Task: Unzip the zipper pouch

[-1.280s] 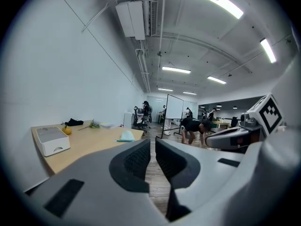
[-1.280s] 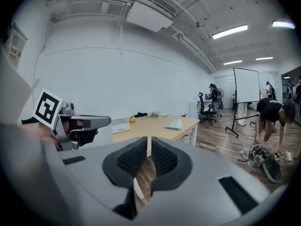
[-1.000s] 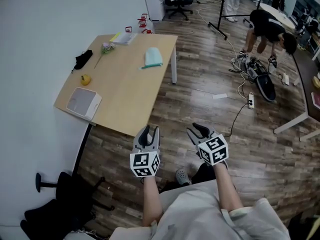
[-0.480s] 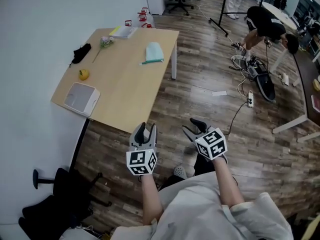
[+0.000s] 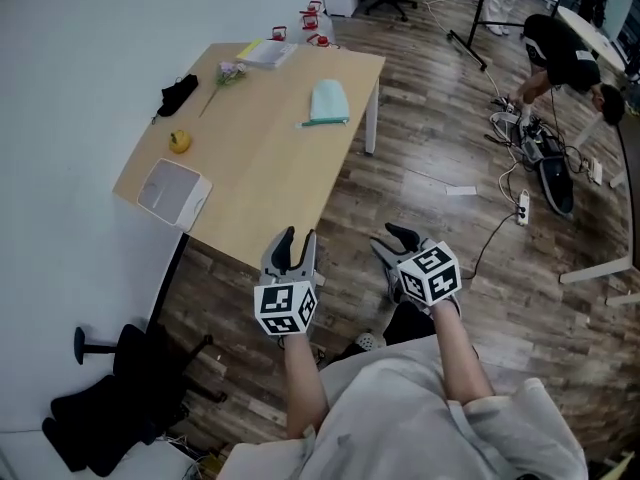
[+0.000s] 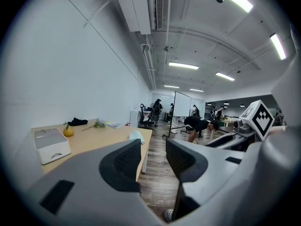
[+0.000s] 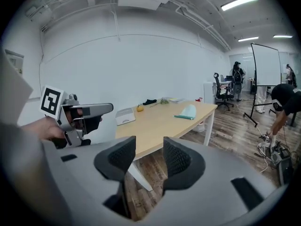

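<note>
Though pouch (image 5: 328, 101) lies on table (image 5: 270, 158), zipper pull too small to discern.

We find no word, number or brand that we can read anywhere. The only printed signs we see are the black-and-white square markers on the cube (image 5: 287, 308) of the left gripper (image 5: 299, 240) and the cube (image 5: 430, 276) of the right gripper (image 5: 390, 240); they show block patterns, not letters. The papers (image 5: 266, 53) on the table (image 5: 270, 158) are too small for us to read.
</note>
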Motion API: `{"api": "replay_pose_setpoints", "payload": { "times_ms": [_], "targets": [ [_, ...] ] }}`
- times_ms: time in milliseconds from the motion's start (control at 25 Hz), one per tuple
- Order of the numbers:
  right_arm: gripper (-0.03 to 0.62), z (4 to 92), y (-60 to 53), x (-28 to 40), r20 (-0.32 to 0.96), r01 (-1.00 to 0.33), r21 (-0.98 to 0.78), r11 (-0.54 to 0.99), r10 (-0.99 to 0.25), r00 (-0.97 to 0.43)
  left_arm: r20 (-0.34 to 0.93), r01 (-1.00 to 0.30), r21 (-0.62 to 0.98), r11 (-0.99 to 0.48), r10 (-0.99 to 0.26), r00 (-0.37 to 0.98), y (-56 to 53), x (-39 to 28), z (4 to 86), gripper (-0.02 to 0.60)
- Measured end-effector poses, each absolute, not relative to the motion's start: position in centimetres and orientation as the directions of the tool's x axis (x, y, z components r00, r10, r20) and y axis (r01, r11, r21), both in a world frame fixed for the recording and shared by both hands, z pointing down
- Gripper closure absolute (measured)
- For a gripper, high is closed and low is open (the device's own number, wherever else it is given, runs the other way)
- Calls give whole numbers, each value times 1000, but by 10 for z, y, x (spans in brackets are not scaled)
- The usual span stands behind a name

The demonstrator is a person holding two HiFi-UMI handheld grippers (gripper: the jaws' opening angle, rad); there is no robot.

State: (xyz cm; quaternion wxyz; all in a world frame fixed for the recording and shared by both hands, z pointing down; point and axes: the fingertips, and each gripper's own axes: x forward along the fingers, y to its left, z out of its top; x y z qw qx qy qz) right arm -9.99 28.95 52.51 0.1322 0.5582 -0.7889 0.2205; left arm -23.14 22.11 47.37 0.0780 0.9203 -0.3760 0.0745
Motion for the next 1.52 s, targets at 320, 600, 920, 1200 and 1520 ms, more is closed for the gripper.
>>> {"api": "replay_pose_setpoints", "payload": {
  "times_ms": [320,600,920,1200,1520],
  "targets": [
    [405,528,198,-28,454,-923,-221,314,-805,-383,236,-729,85,-680,-697,677,137,-162,482,411],
    [405,525,116,44,451,-907,-227,355,-787,-421,289,-763,77,-642,-718,633,74,-99,483,411],
    [407,530,44,87,417,-854,-231,466,-746,-520,379,-790,101,-605,-710,593,21,-48,520,411],
    [421,558,-8,93,495,-762,-78,643,-638,-589,447,-793,104,-600,-684,576,-1,-28,549,411],
    [436,629,-70,103,659,-579,126,805,-504,-558,483,-765,126,-631,-635,603,-45,-28,581,411]
  ]
}}
